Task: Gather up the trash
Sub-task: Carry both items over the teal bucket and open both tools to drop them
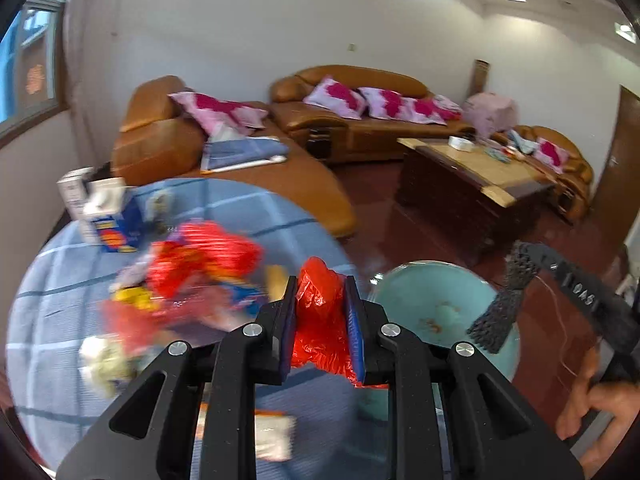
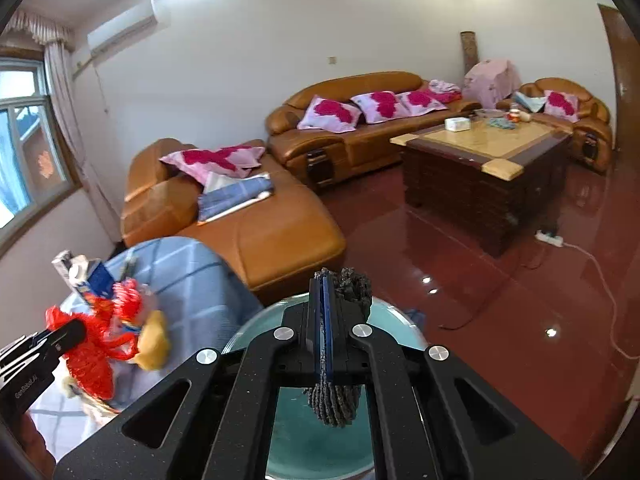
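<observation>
My left gripper (image 1: pixel 321 286) is shut on a red plastic bag (image 1: pixel 320 316), held above the edge of a round table with a blue checked cloth (image 1: pixel 224 208). It also shows in the right wrist view (image 2: pixel 80 330) with the red bag (image 2: pixel 90 364). My right gripper (image 2: pixel 325 280) is shut on a dark grey mesh scrap (image 2: pixel 354 286) over a teal bin (image 2: pixel 320 440). In the left wrist view the right gripper (image 1: pixel 520 256) holds the mesh scrap (image 1: pixel 500 312) above the teal bin (image 1: pixel 424 300). Red and yellow wrappers (image 1: pixel 192 268) lie blurred on the cloth.
A blue and white carton (image 1: pixel 108 216) stands at the table's far side. Orange leather sofas (image 2: pixel 360 128) with pink cushions line the wall. A dark wooden coffee table (image 2: pixel 484 160) stands on the red floor, with a power strip and cable (image 2: pixel 550 238) beside it.
</observation>
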`<state>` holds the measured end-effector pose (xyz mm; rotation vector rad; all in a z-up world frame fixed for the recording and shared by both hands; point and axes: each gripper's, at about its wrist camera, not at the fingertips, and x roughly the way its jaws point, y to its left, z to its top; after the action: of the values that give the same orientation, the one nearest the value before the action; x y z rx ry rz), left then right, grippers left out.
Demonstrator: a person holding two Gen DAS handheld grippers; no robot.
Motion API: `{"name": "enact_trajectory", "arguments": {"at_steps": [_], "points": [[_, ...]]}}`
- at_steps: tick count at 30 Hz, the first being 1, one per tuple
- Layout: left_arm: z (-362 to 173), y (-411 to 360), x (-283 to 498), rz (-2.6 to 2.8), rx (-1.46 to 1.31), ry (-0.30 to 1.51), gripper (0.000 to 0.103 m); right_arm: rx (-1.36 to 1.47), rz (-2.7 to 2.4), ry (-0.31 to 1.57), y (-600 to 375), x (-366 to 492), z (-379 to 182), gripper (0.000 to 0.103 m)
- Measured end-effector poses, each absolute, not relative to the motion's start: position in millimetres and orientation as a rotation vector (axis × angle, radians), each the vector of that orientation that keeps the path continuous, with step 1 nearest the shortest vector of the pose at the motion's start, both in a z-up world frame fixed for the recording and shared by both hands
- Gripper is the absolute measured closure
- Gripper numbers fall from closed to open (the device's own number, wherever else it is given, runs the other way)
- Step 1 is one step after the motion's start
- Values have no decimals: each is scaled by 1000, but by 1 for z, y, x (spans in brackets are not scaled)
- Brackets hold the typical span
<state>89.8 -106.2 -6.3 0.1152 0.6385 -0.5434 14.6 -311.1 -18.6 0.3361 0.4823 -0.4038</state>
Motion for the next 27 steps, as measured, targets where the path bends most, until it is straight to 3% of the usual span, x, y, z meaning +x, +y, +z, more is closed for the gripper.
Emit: {"name": "enact_trajectory", "arguments": {"at_steps": [14, 16, 17, 19, 23, 27], "points": [[-47, -205, 92, -613, 254, 728, 77, 374, -460, 633, -336, 23, -75, 99], [-50, -209, 91, -585, 275, 727, 73, 418, -459, 638, -342, 21, -80, 85], [-51, -209, 92, -565, 286, 723, 69, 433, -459, 637, -343, 20, -81, 71], [-50, -209, 91, -540, 296, 721, 52, 445, -467, 624, -345, 16, -80, 68], [-48, -207, 93, -507, 305, 721, 45, 470, -464, 585, -347, 10, -71, 65], [-47, -202, 93, -474, 317, 714, 36, 453, -466, 543, -341, 5, -61, 51]]}}
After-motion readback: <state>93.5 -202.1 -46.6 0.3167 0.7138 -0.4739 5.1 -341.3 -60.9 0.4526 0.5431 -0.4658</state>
